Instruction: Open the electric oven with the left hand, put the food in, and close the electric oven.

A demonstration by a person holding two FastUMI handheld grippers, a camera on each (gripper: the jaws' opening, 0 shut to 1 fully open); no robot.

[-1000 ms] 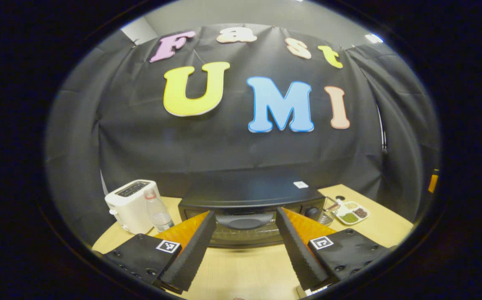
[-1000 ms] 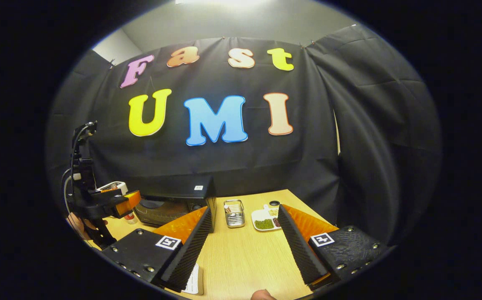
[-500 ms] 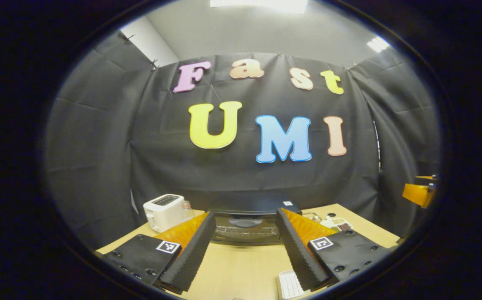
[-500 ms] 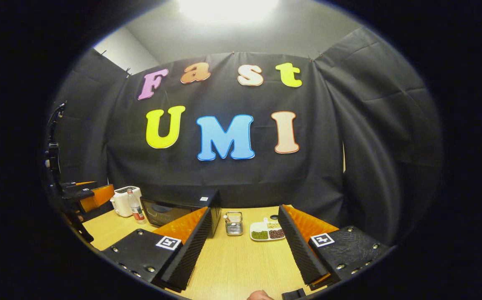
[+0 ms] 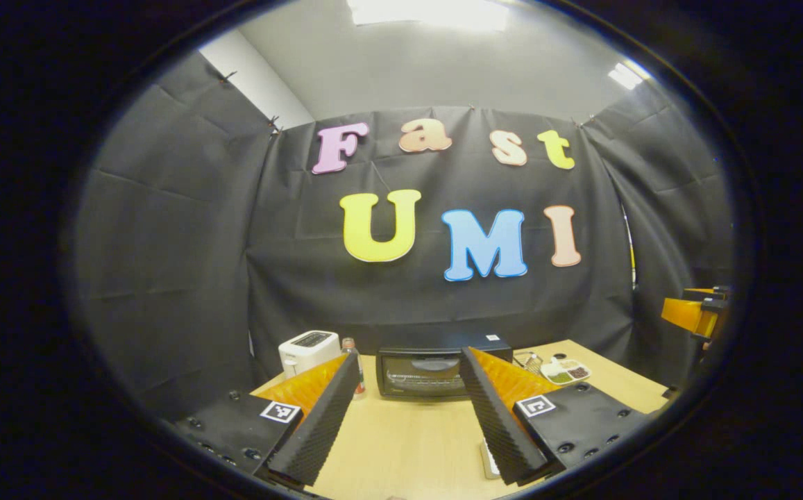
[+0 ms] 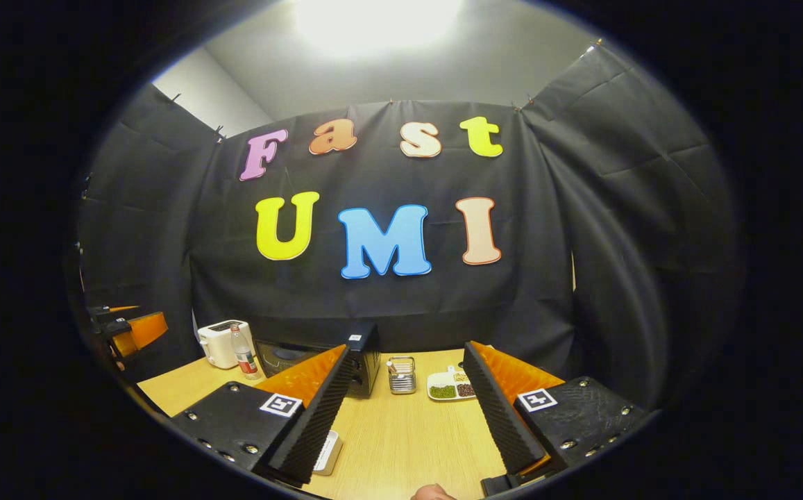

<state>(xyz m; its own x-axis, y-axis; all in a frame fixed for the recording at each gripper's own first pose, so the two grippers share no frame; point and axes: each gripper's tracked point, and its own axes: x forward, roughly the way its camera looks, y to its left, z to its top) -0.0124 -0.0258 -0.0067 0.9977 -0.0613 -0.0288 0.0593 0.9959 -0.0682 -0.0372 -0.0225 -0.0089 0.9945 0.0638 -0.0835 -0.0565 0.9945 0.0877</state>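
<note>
Both grippers have pulled back from the electric oven (image 5: 420, 373), which now sits far across the table (image 5: 401, 444), door closed. Left gripper (image 5: 408, 417) and right gripper (image 6: 407, 413) hover with fingers spread, holding nothing, apparently retreating after finishing.

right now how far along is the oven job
The oven sits on the table with its door shut. Both tools, left and right, are open, empty and held back from it. Whether food is already inside cannot be told. Either nothing has begun or everything is finished; nothing is in hand.
</note>
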